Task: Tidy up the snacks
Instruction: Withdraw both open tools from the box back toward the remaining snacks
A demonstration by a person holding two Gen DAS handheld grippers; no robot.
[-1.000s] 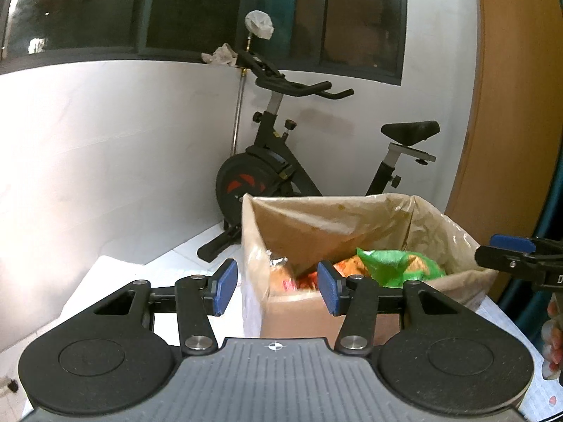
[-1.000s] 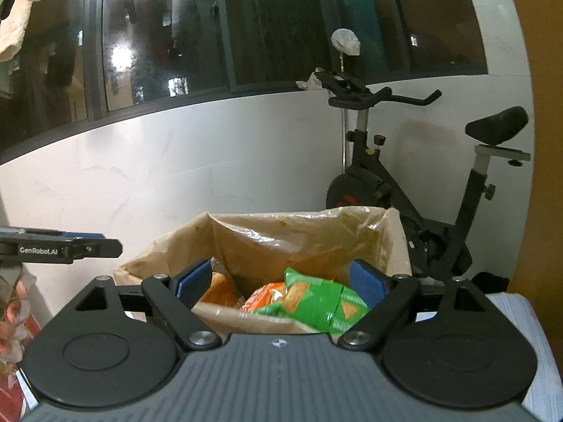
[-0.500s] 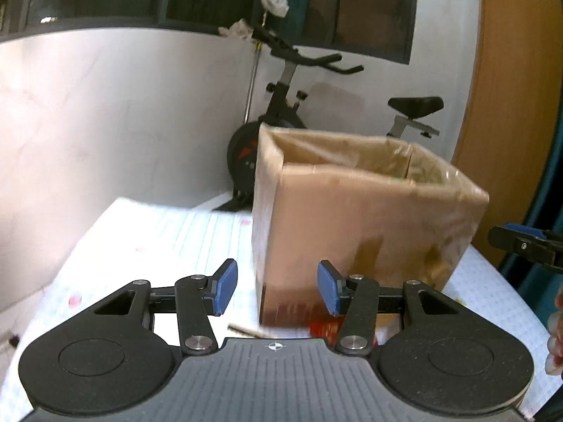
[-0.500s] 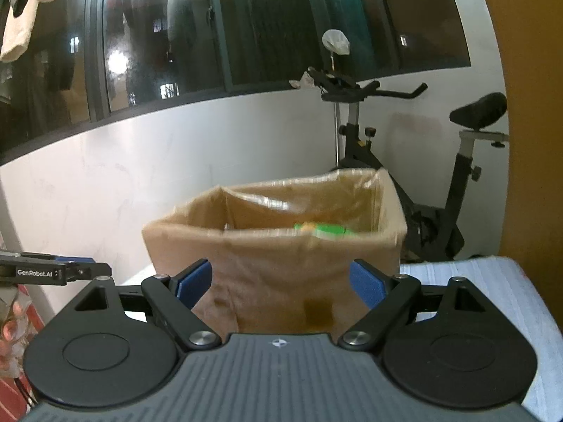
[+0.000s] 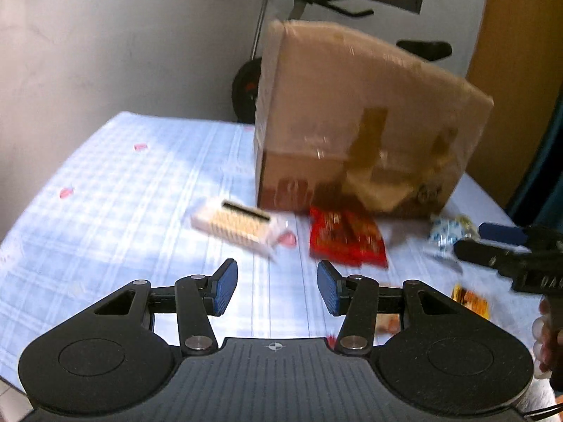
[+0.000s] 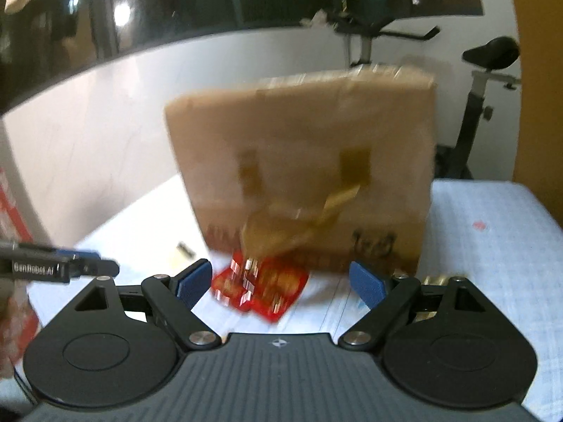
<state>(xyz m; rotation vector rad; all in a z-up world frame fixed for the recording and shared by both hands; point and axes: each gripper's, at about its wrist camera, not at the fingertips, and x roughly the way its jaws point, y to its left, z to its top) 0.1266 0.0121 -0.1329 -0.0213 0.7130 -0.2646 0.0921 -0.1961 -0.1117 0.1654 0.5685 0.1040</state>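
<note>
Both wrist cameras look forward and down over their own fingers, close above the table [image 5: 116,190]. The left faces the cardboard box [image 5: 355,112] from its left corner, the right squarely; both share the box and red packet [image 6: 260,288].

Home room, exercise bike [image 6: 485,81], cloth-covered table [image 5: 140,183]

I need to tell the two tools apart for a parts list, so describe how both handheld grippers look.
Both are alike: the left gripper and right gripper have matte black bodies with two round discs, a ribbed grey centre plate bearing a small crosshair mark, silver pivot screws, and blue pads on black fingers. Seen from the right wrist view, the left one's side carries white "GenRobot.AI" lettering.
</note>
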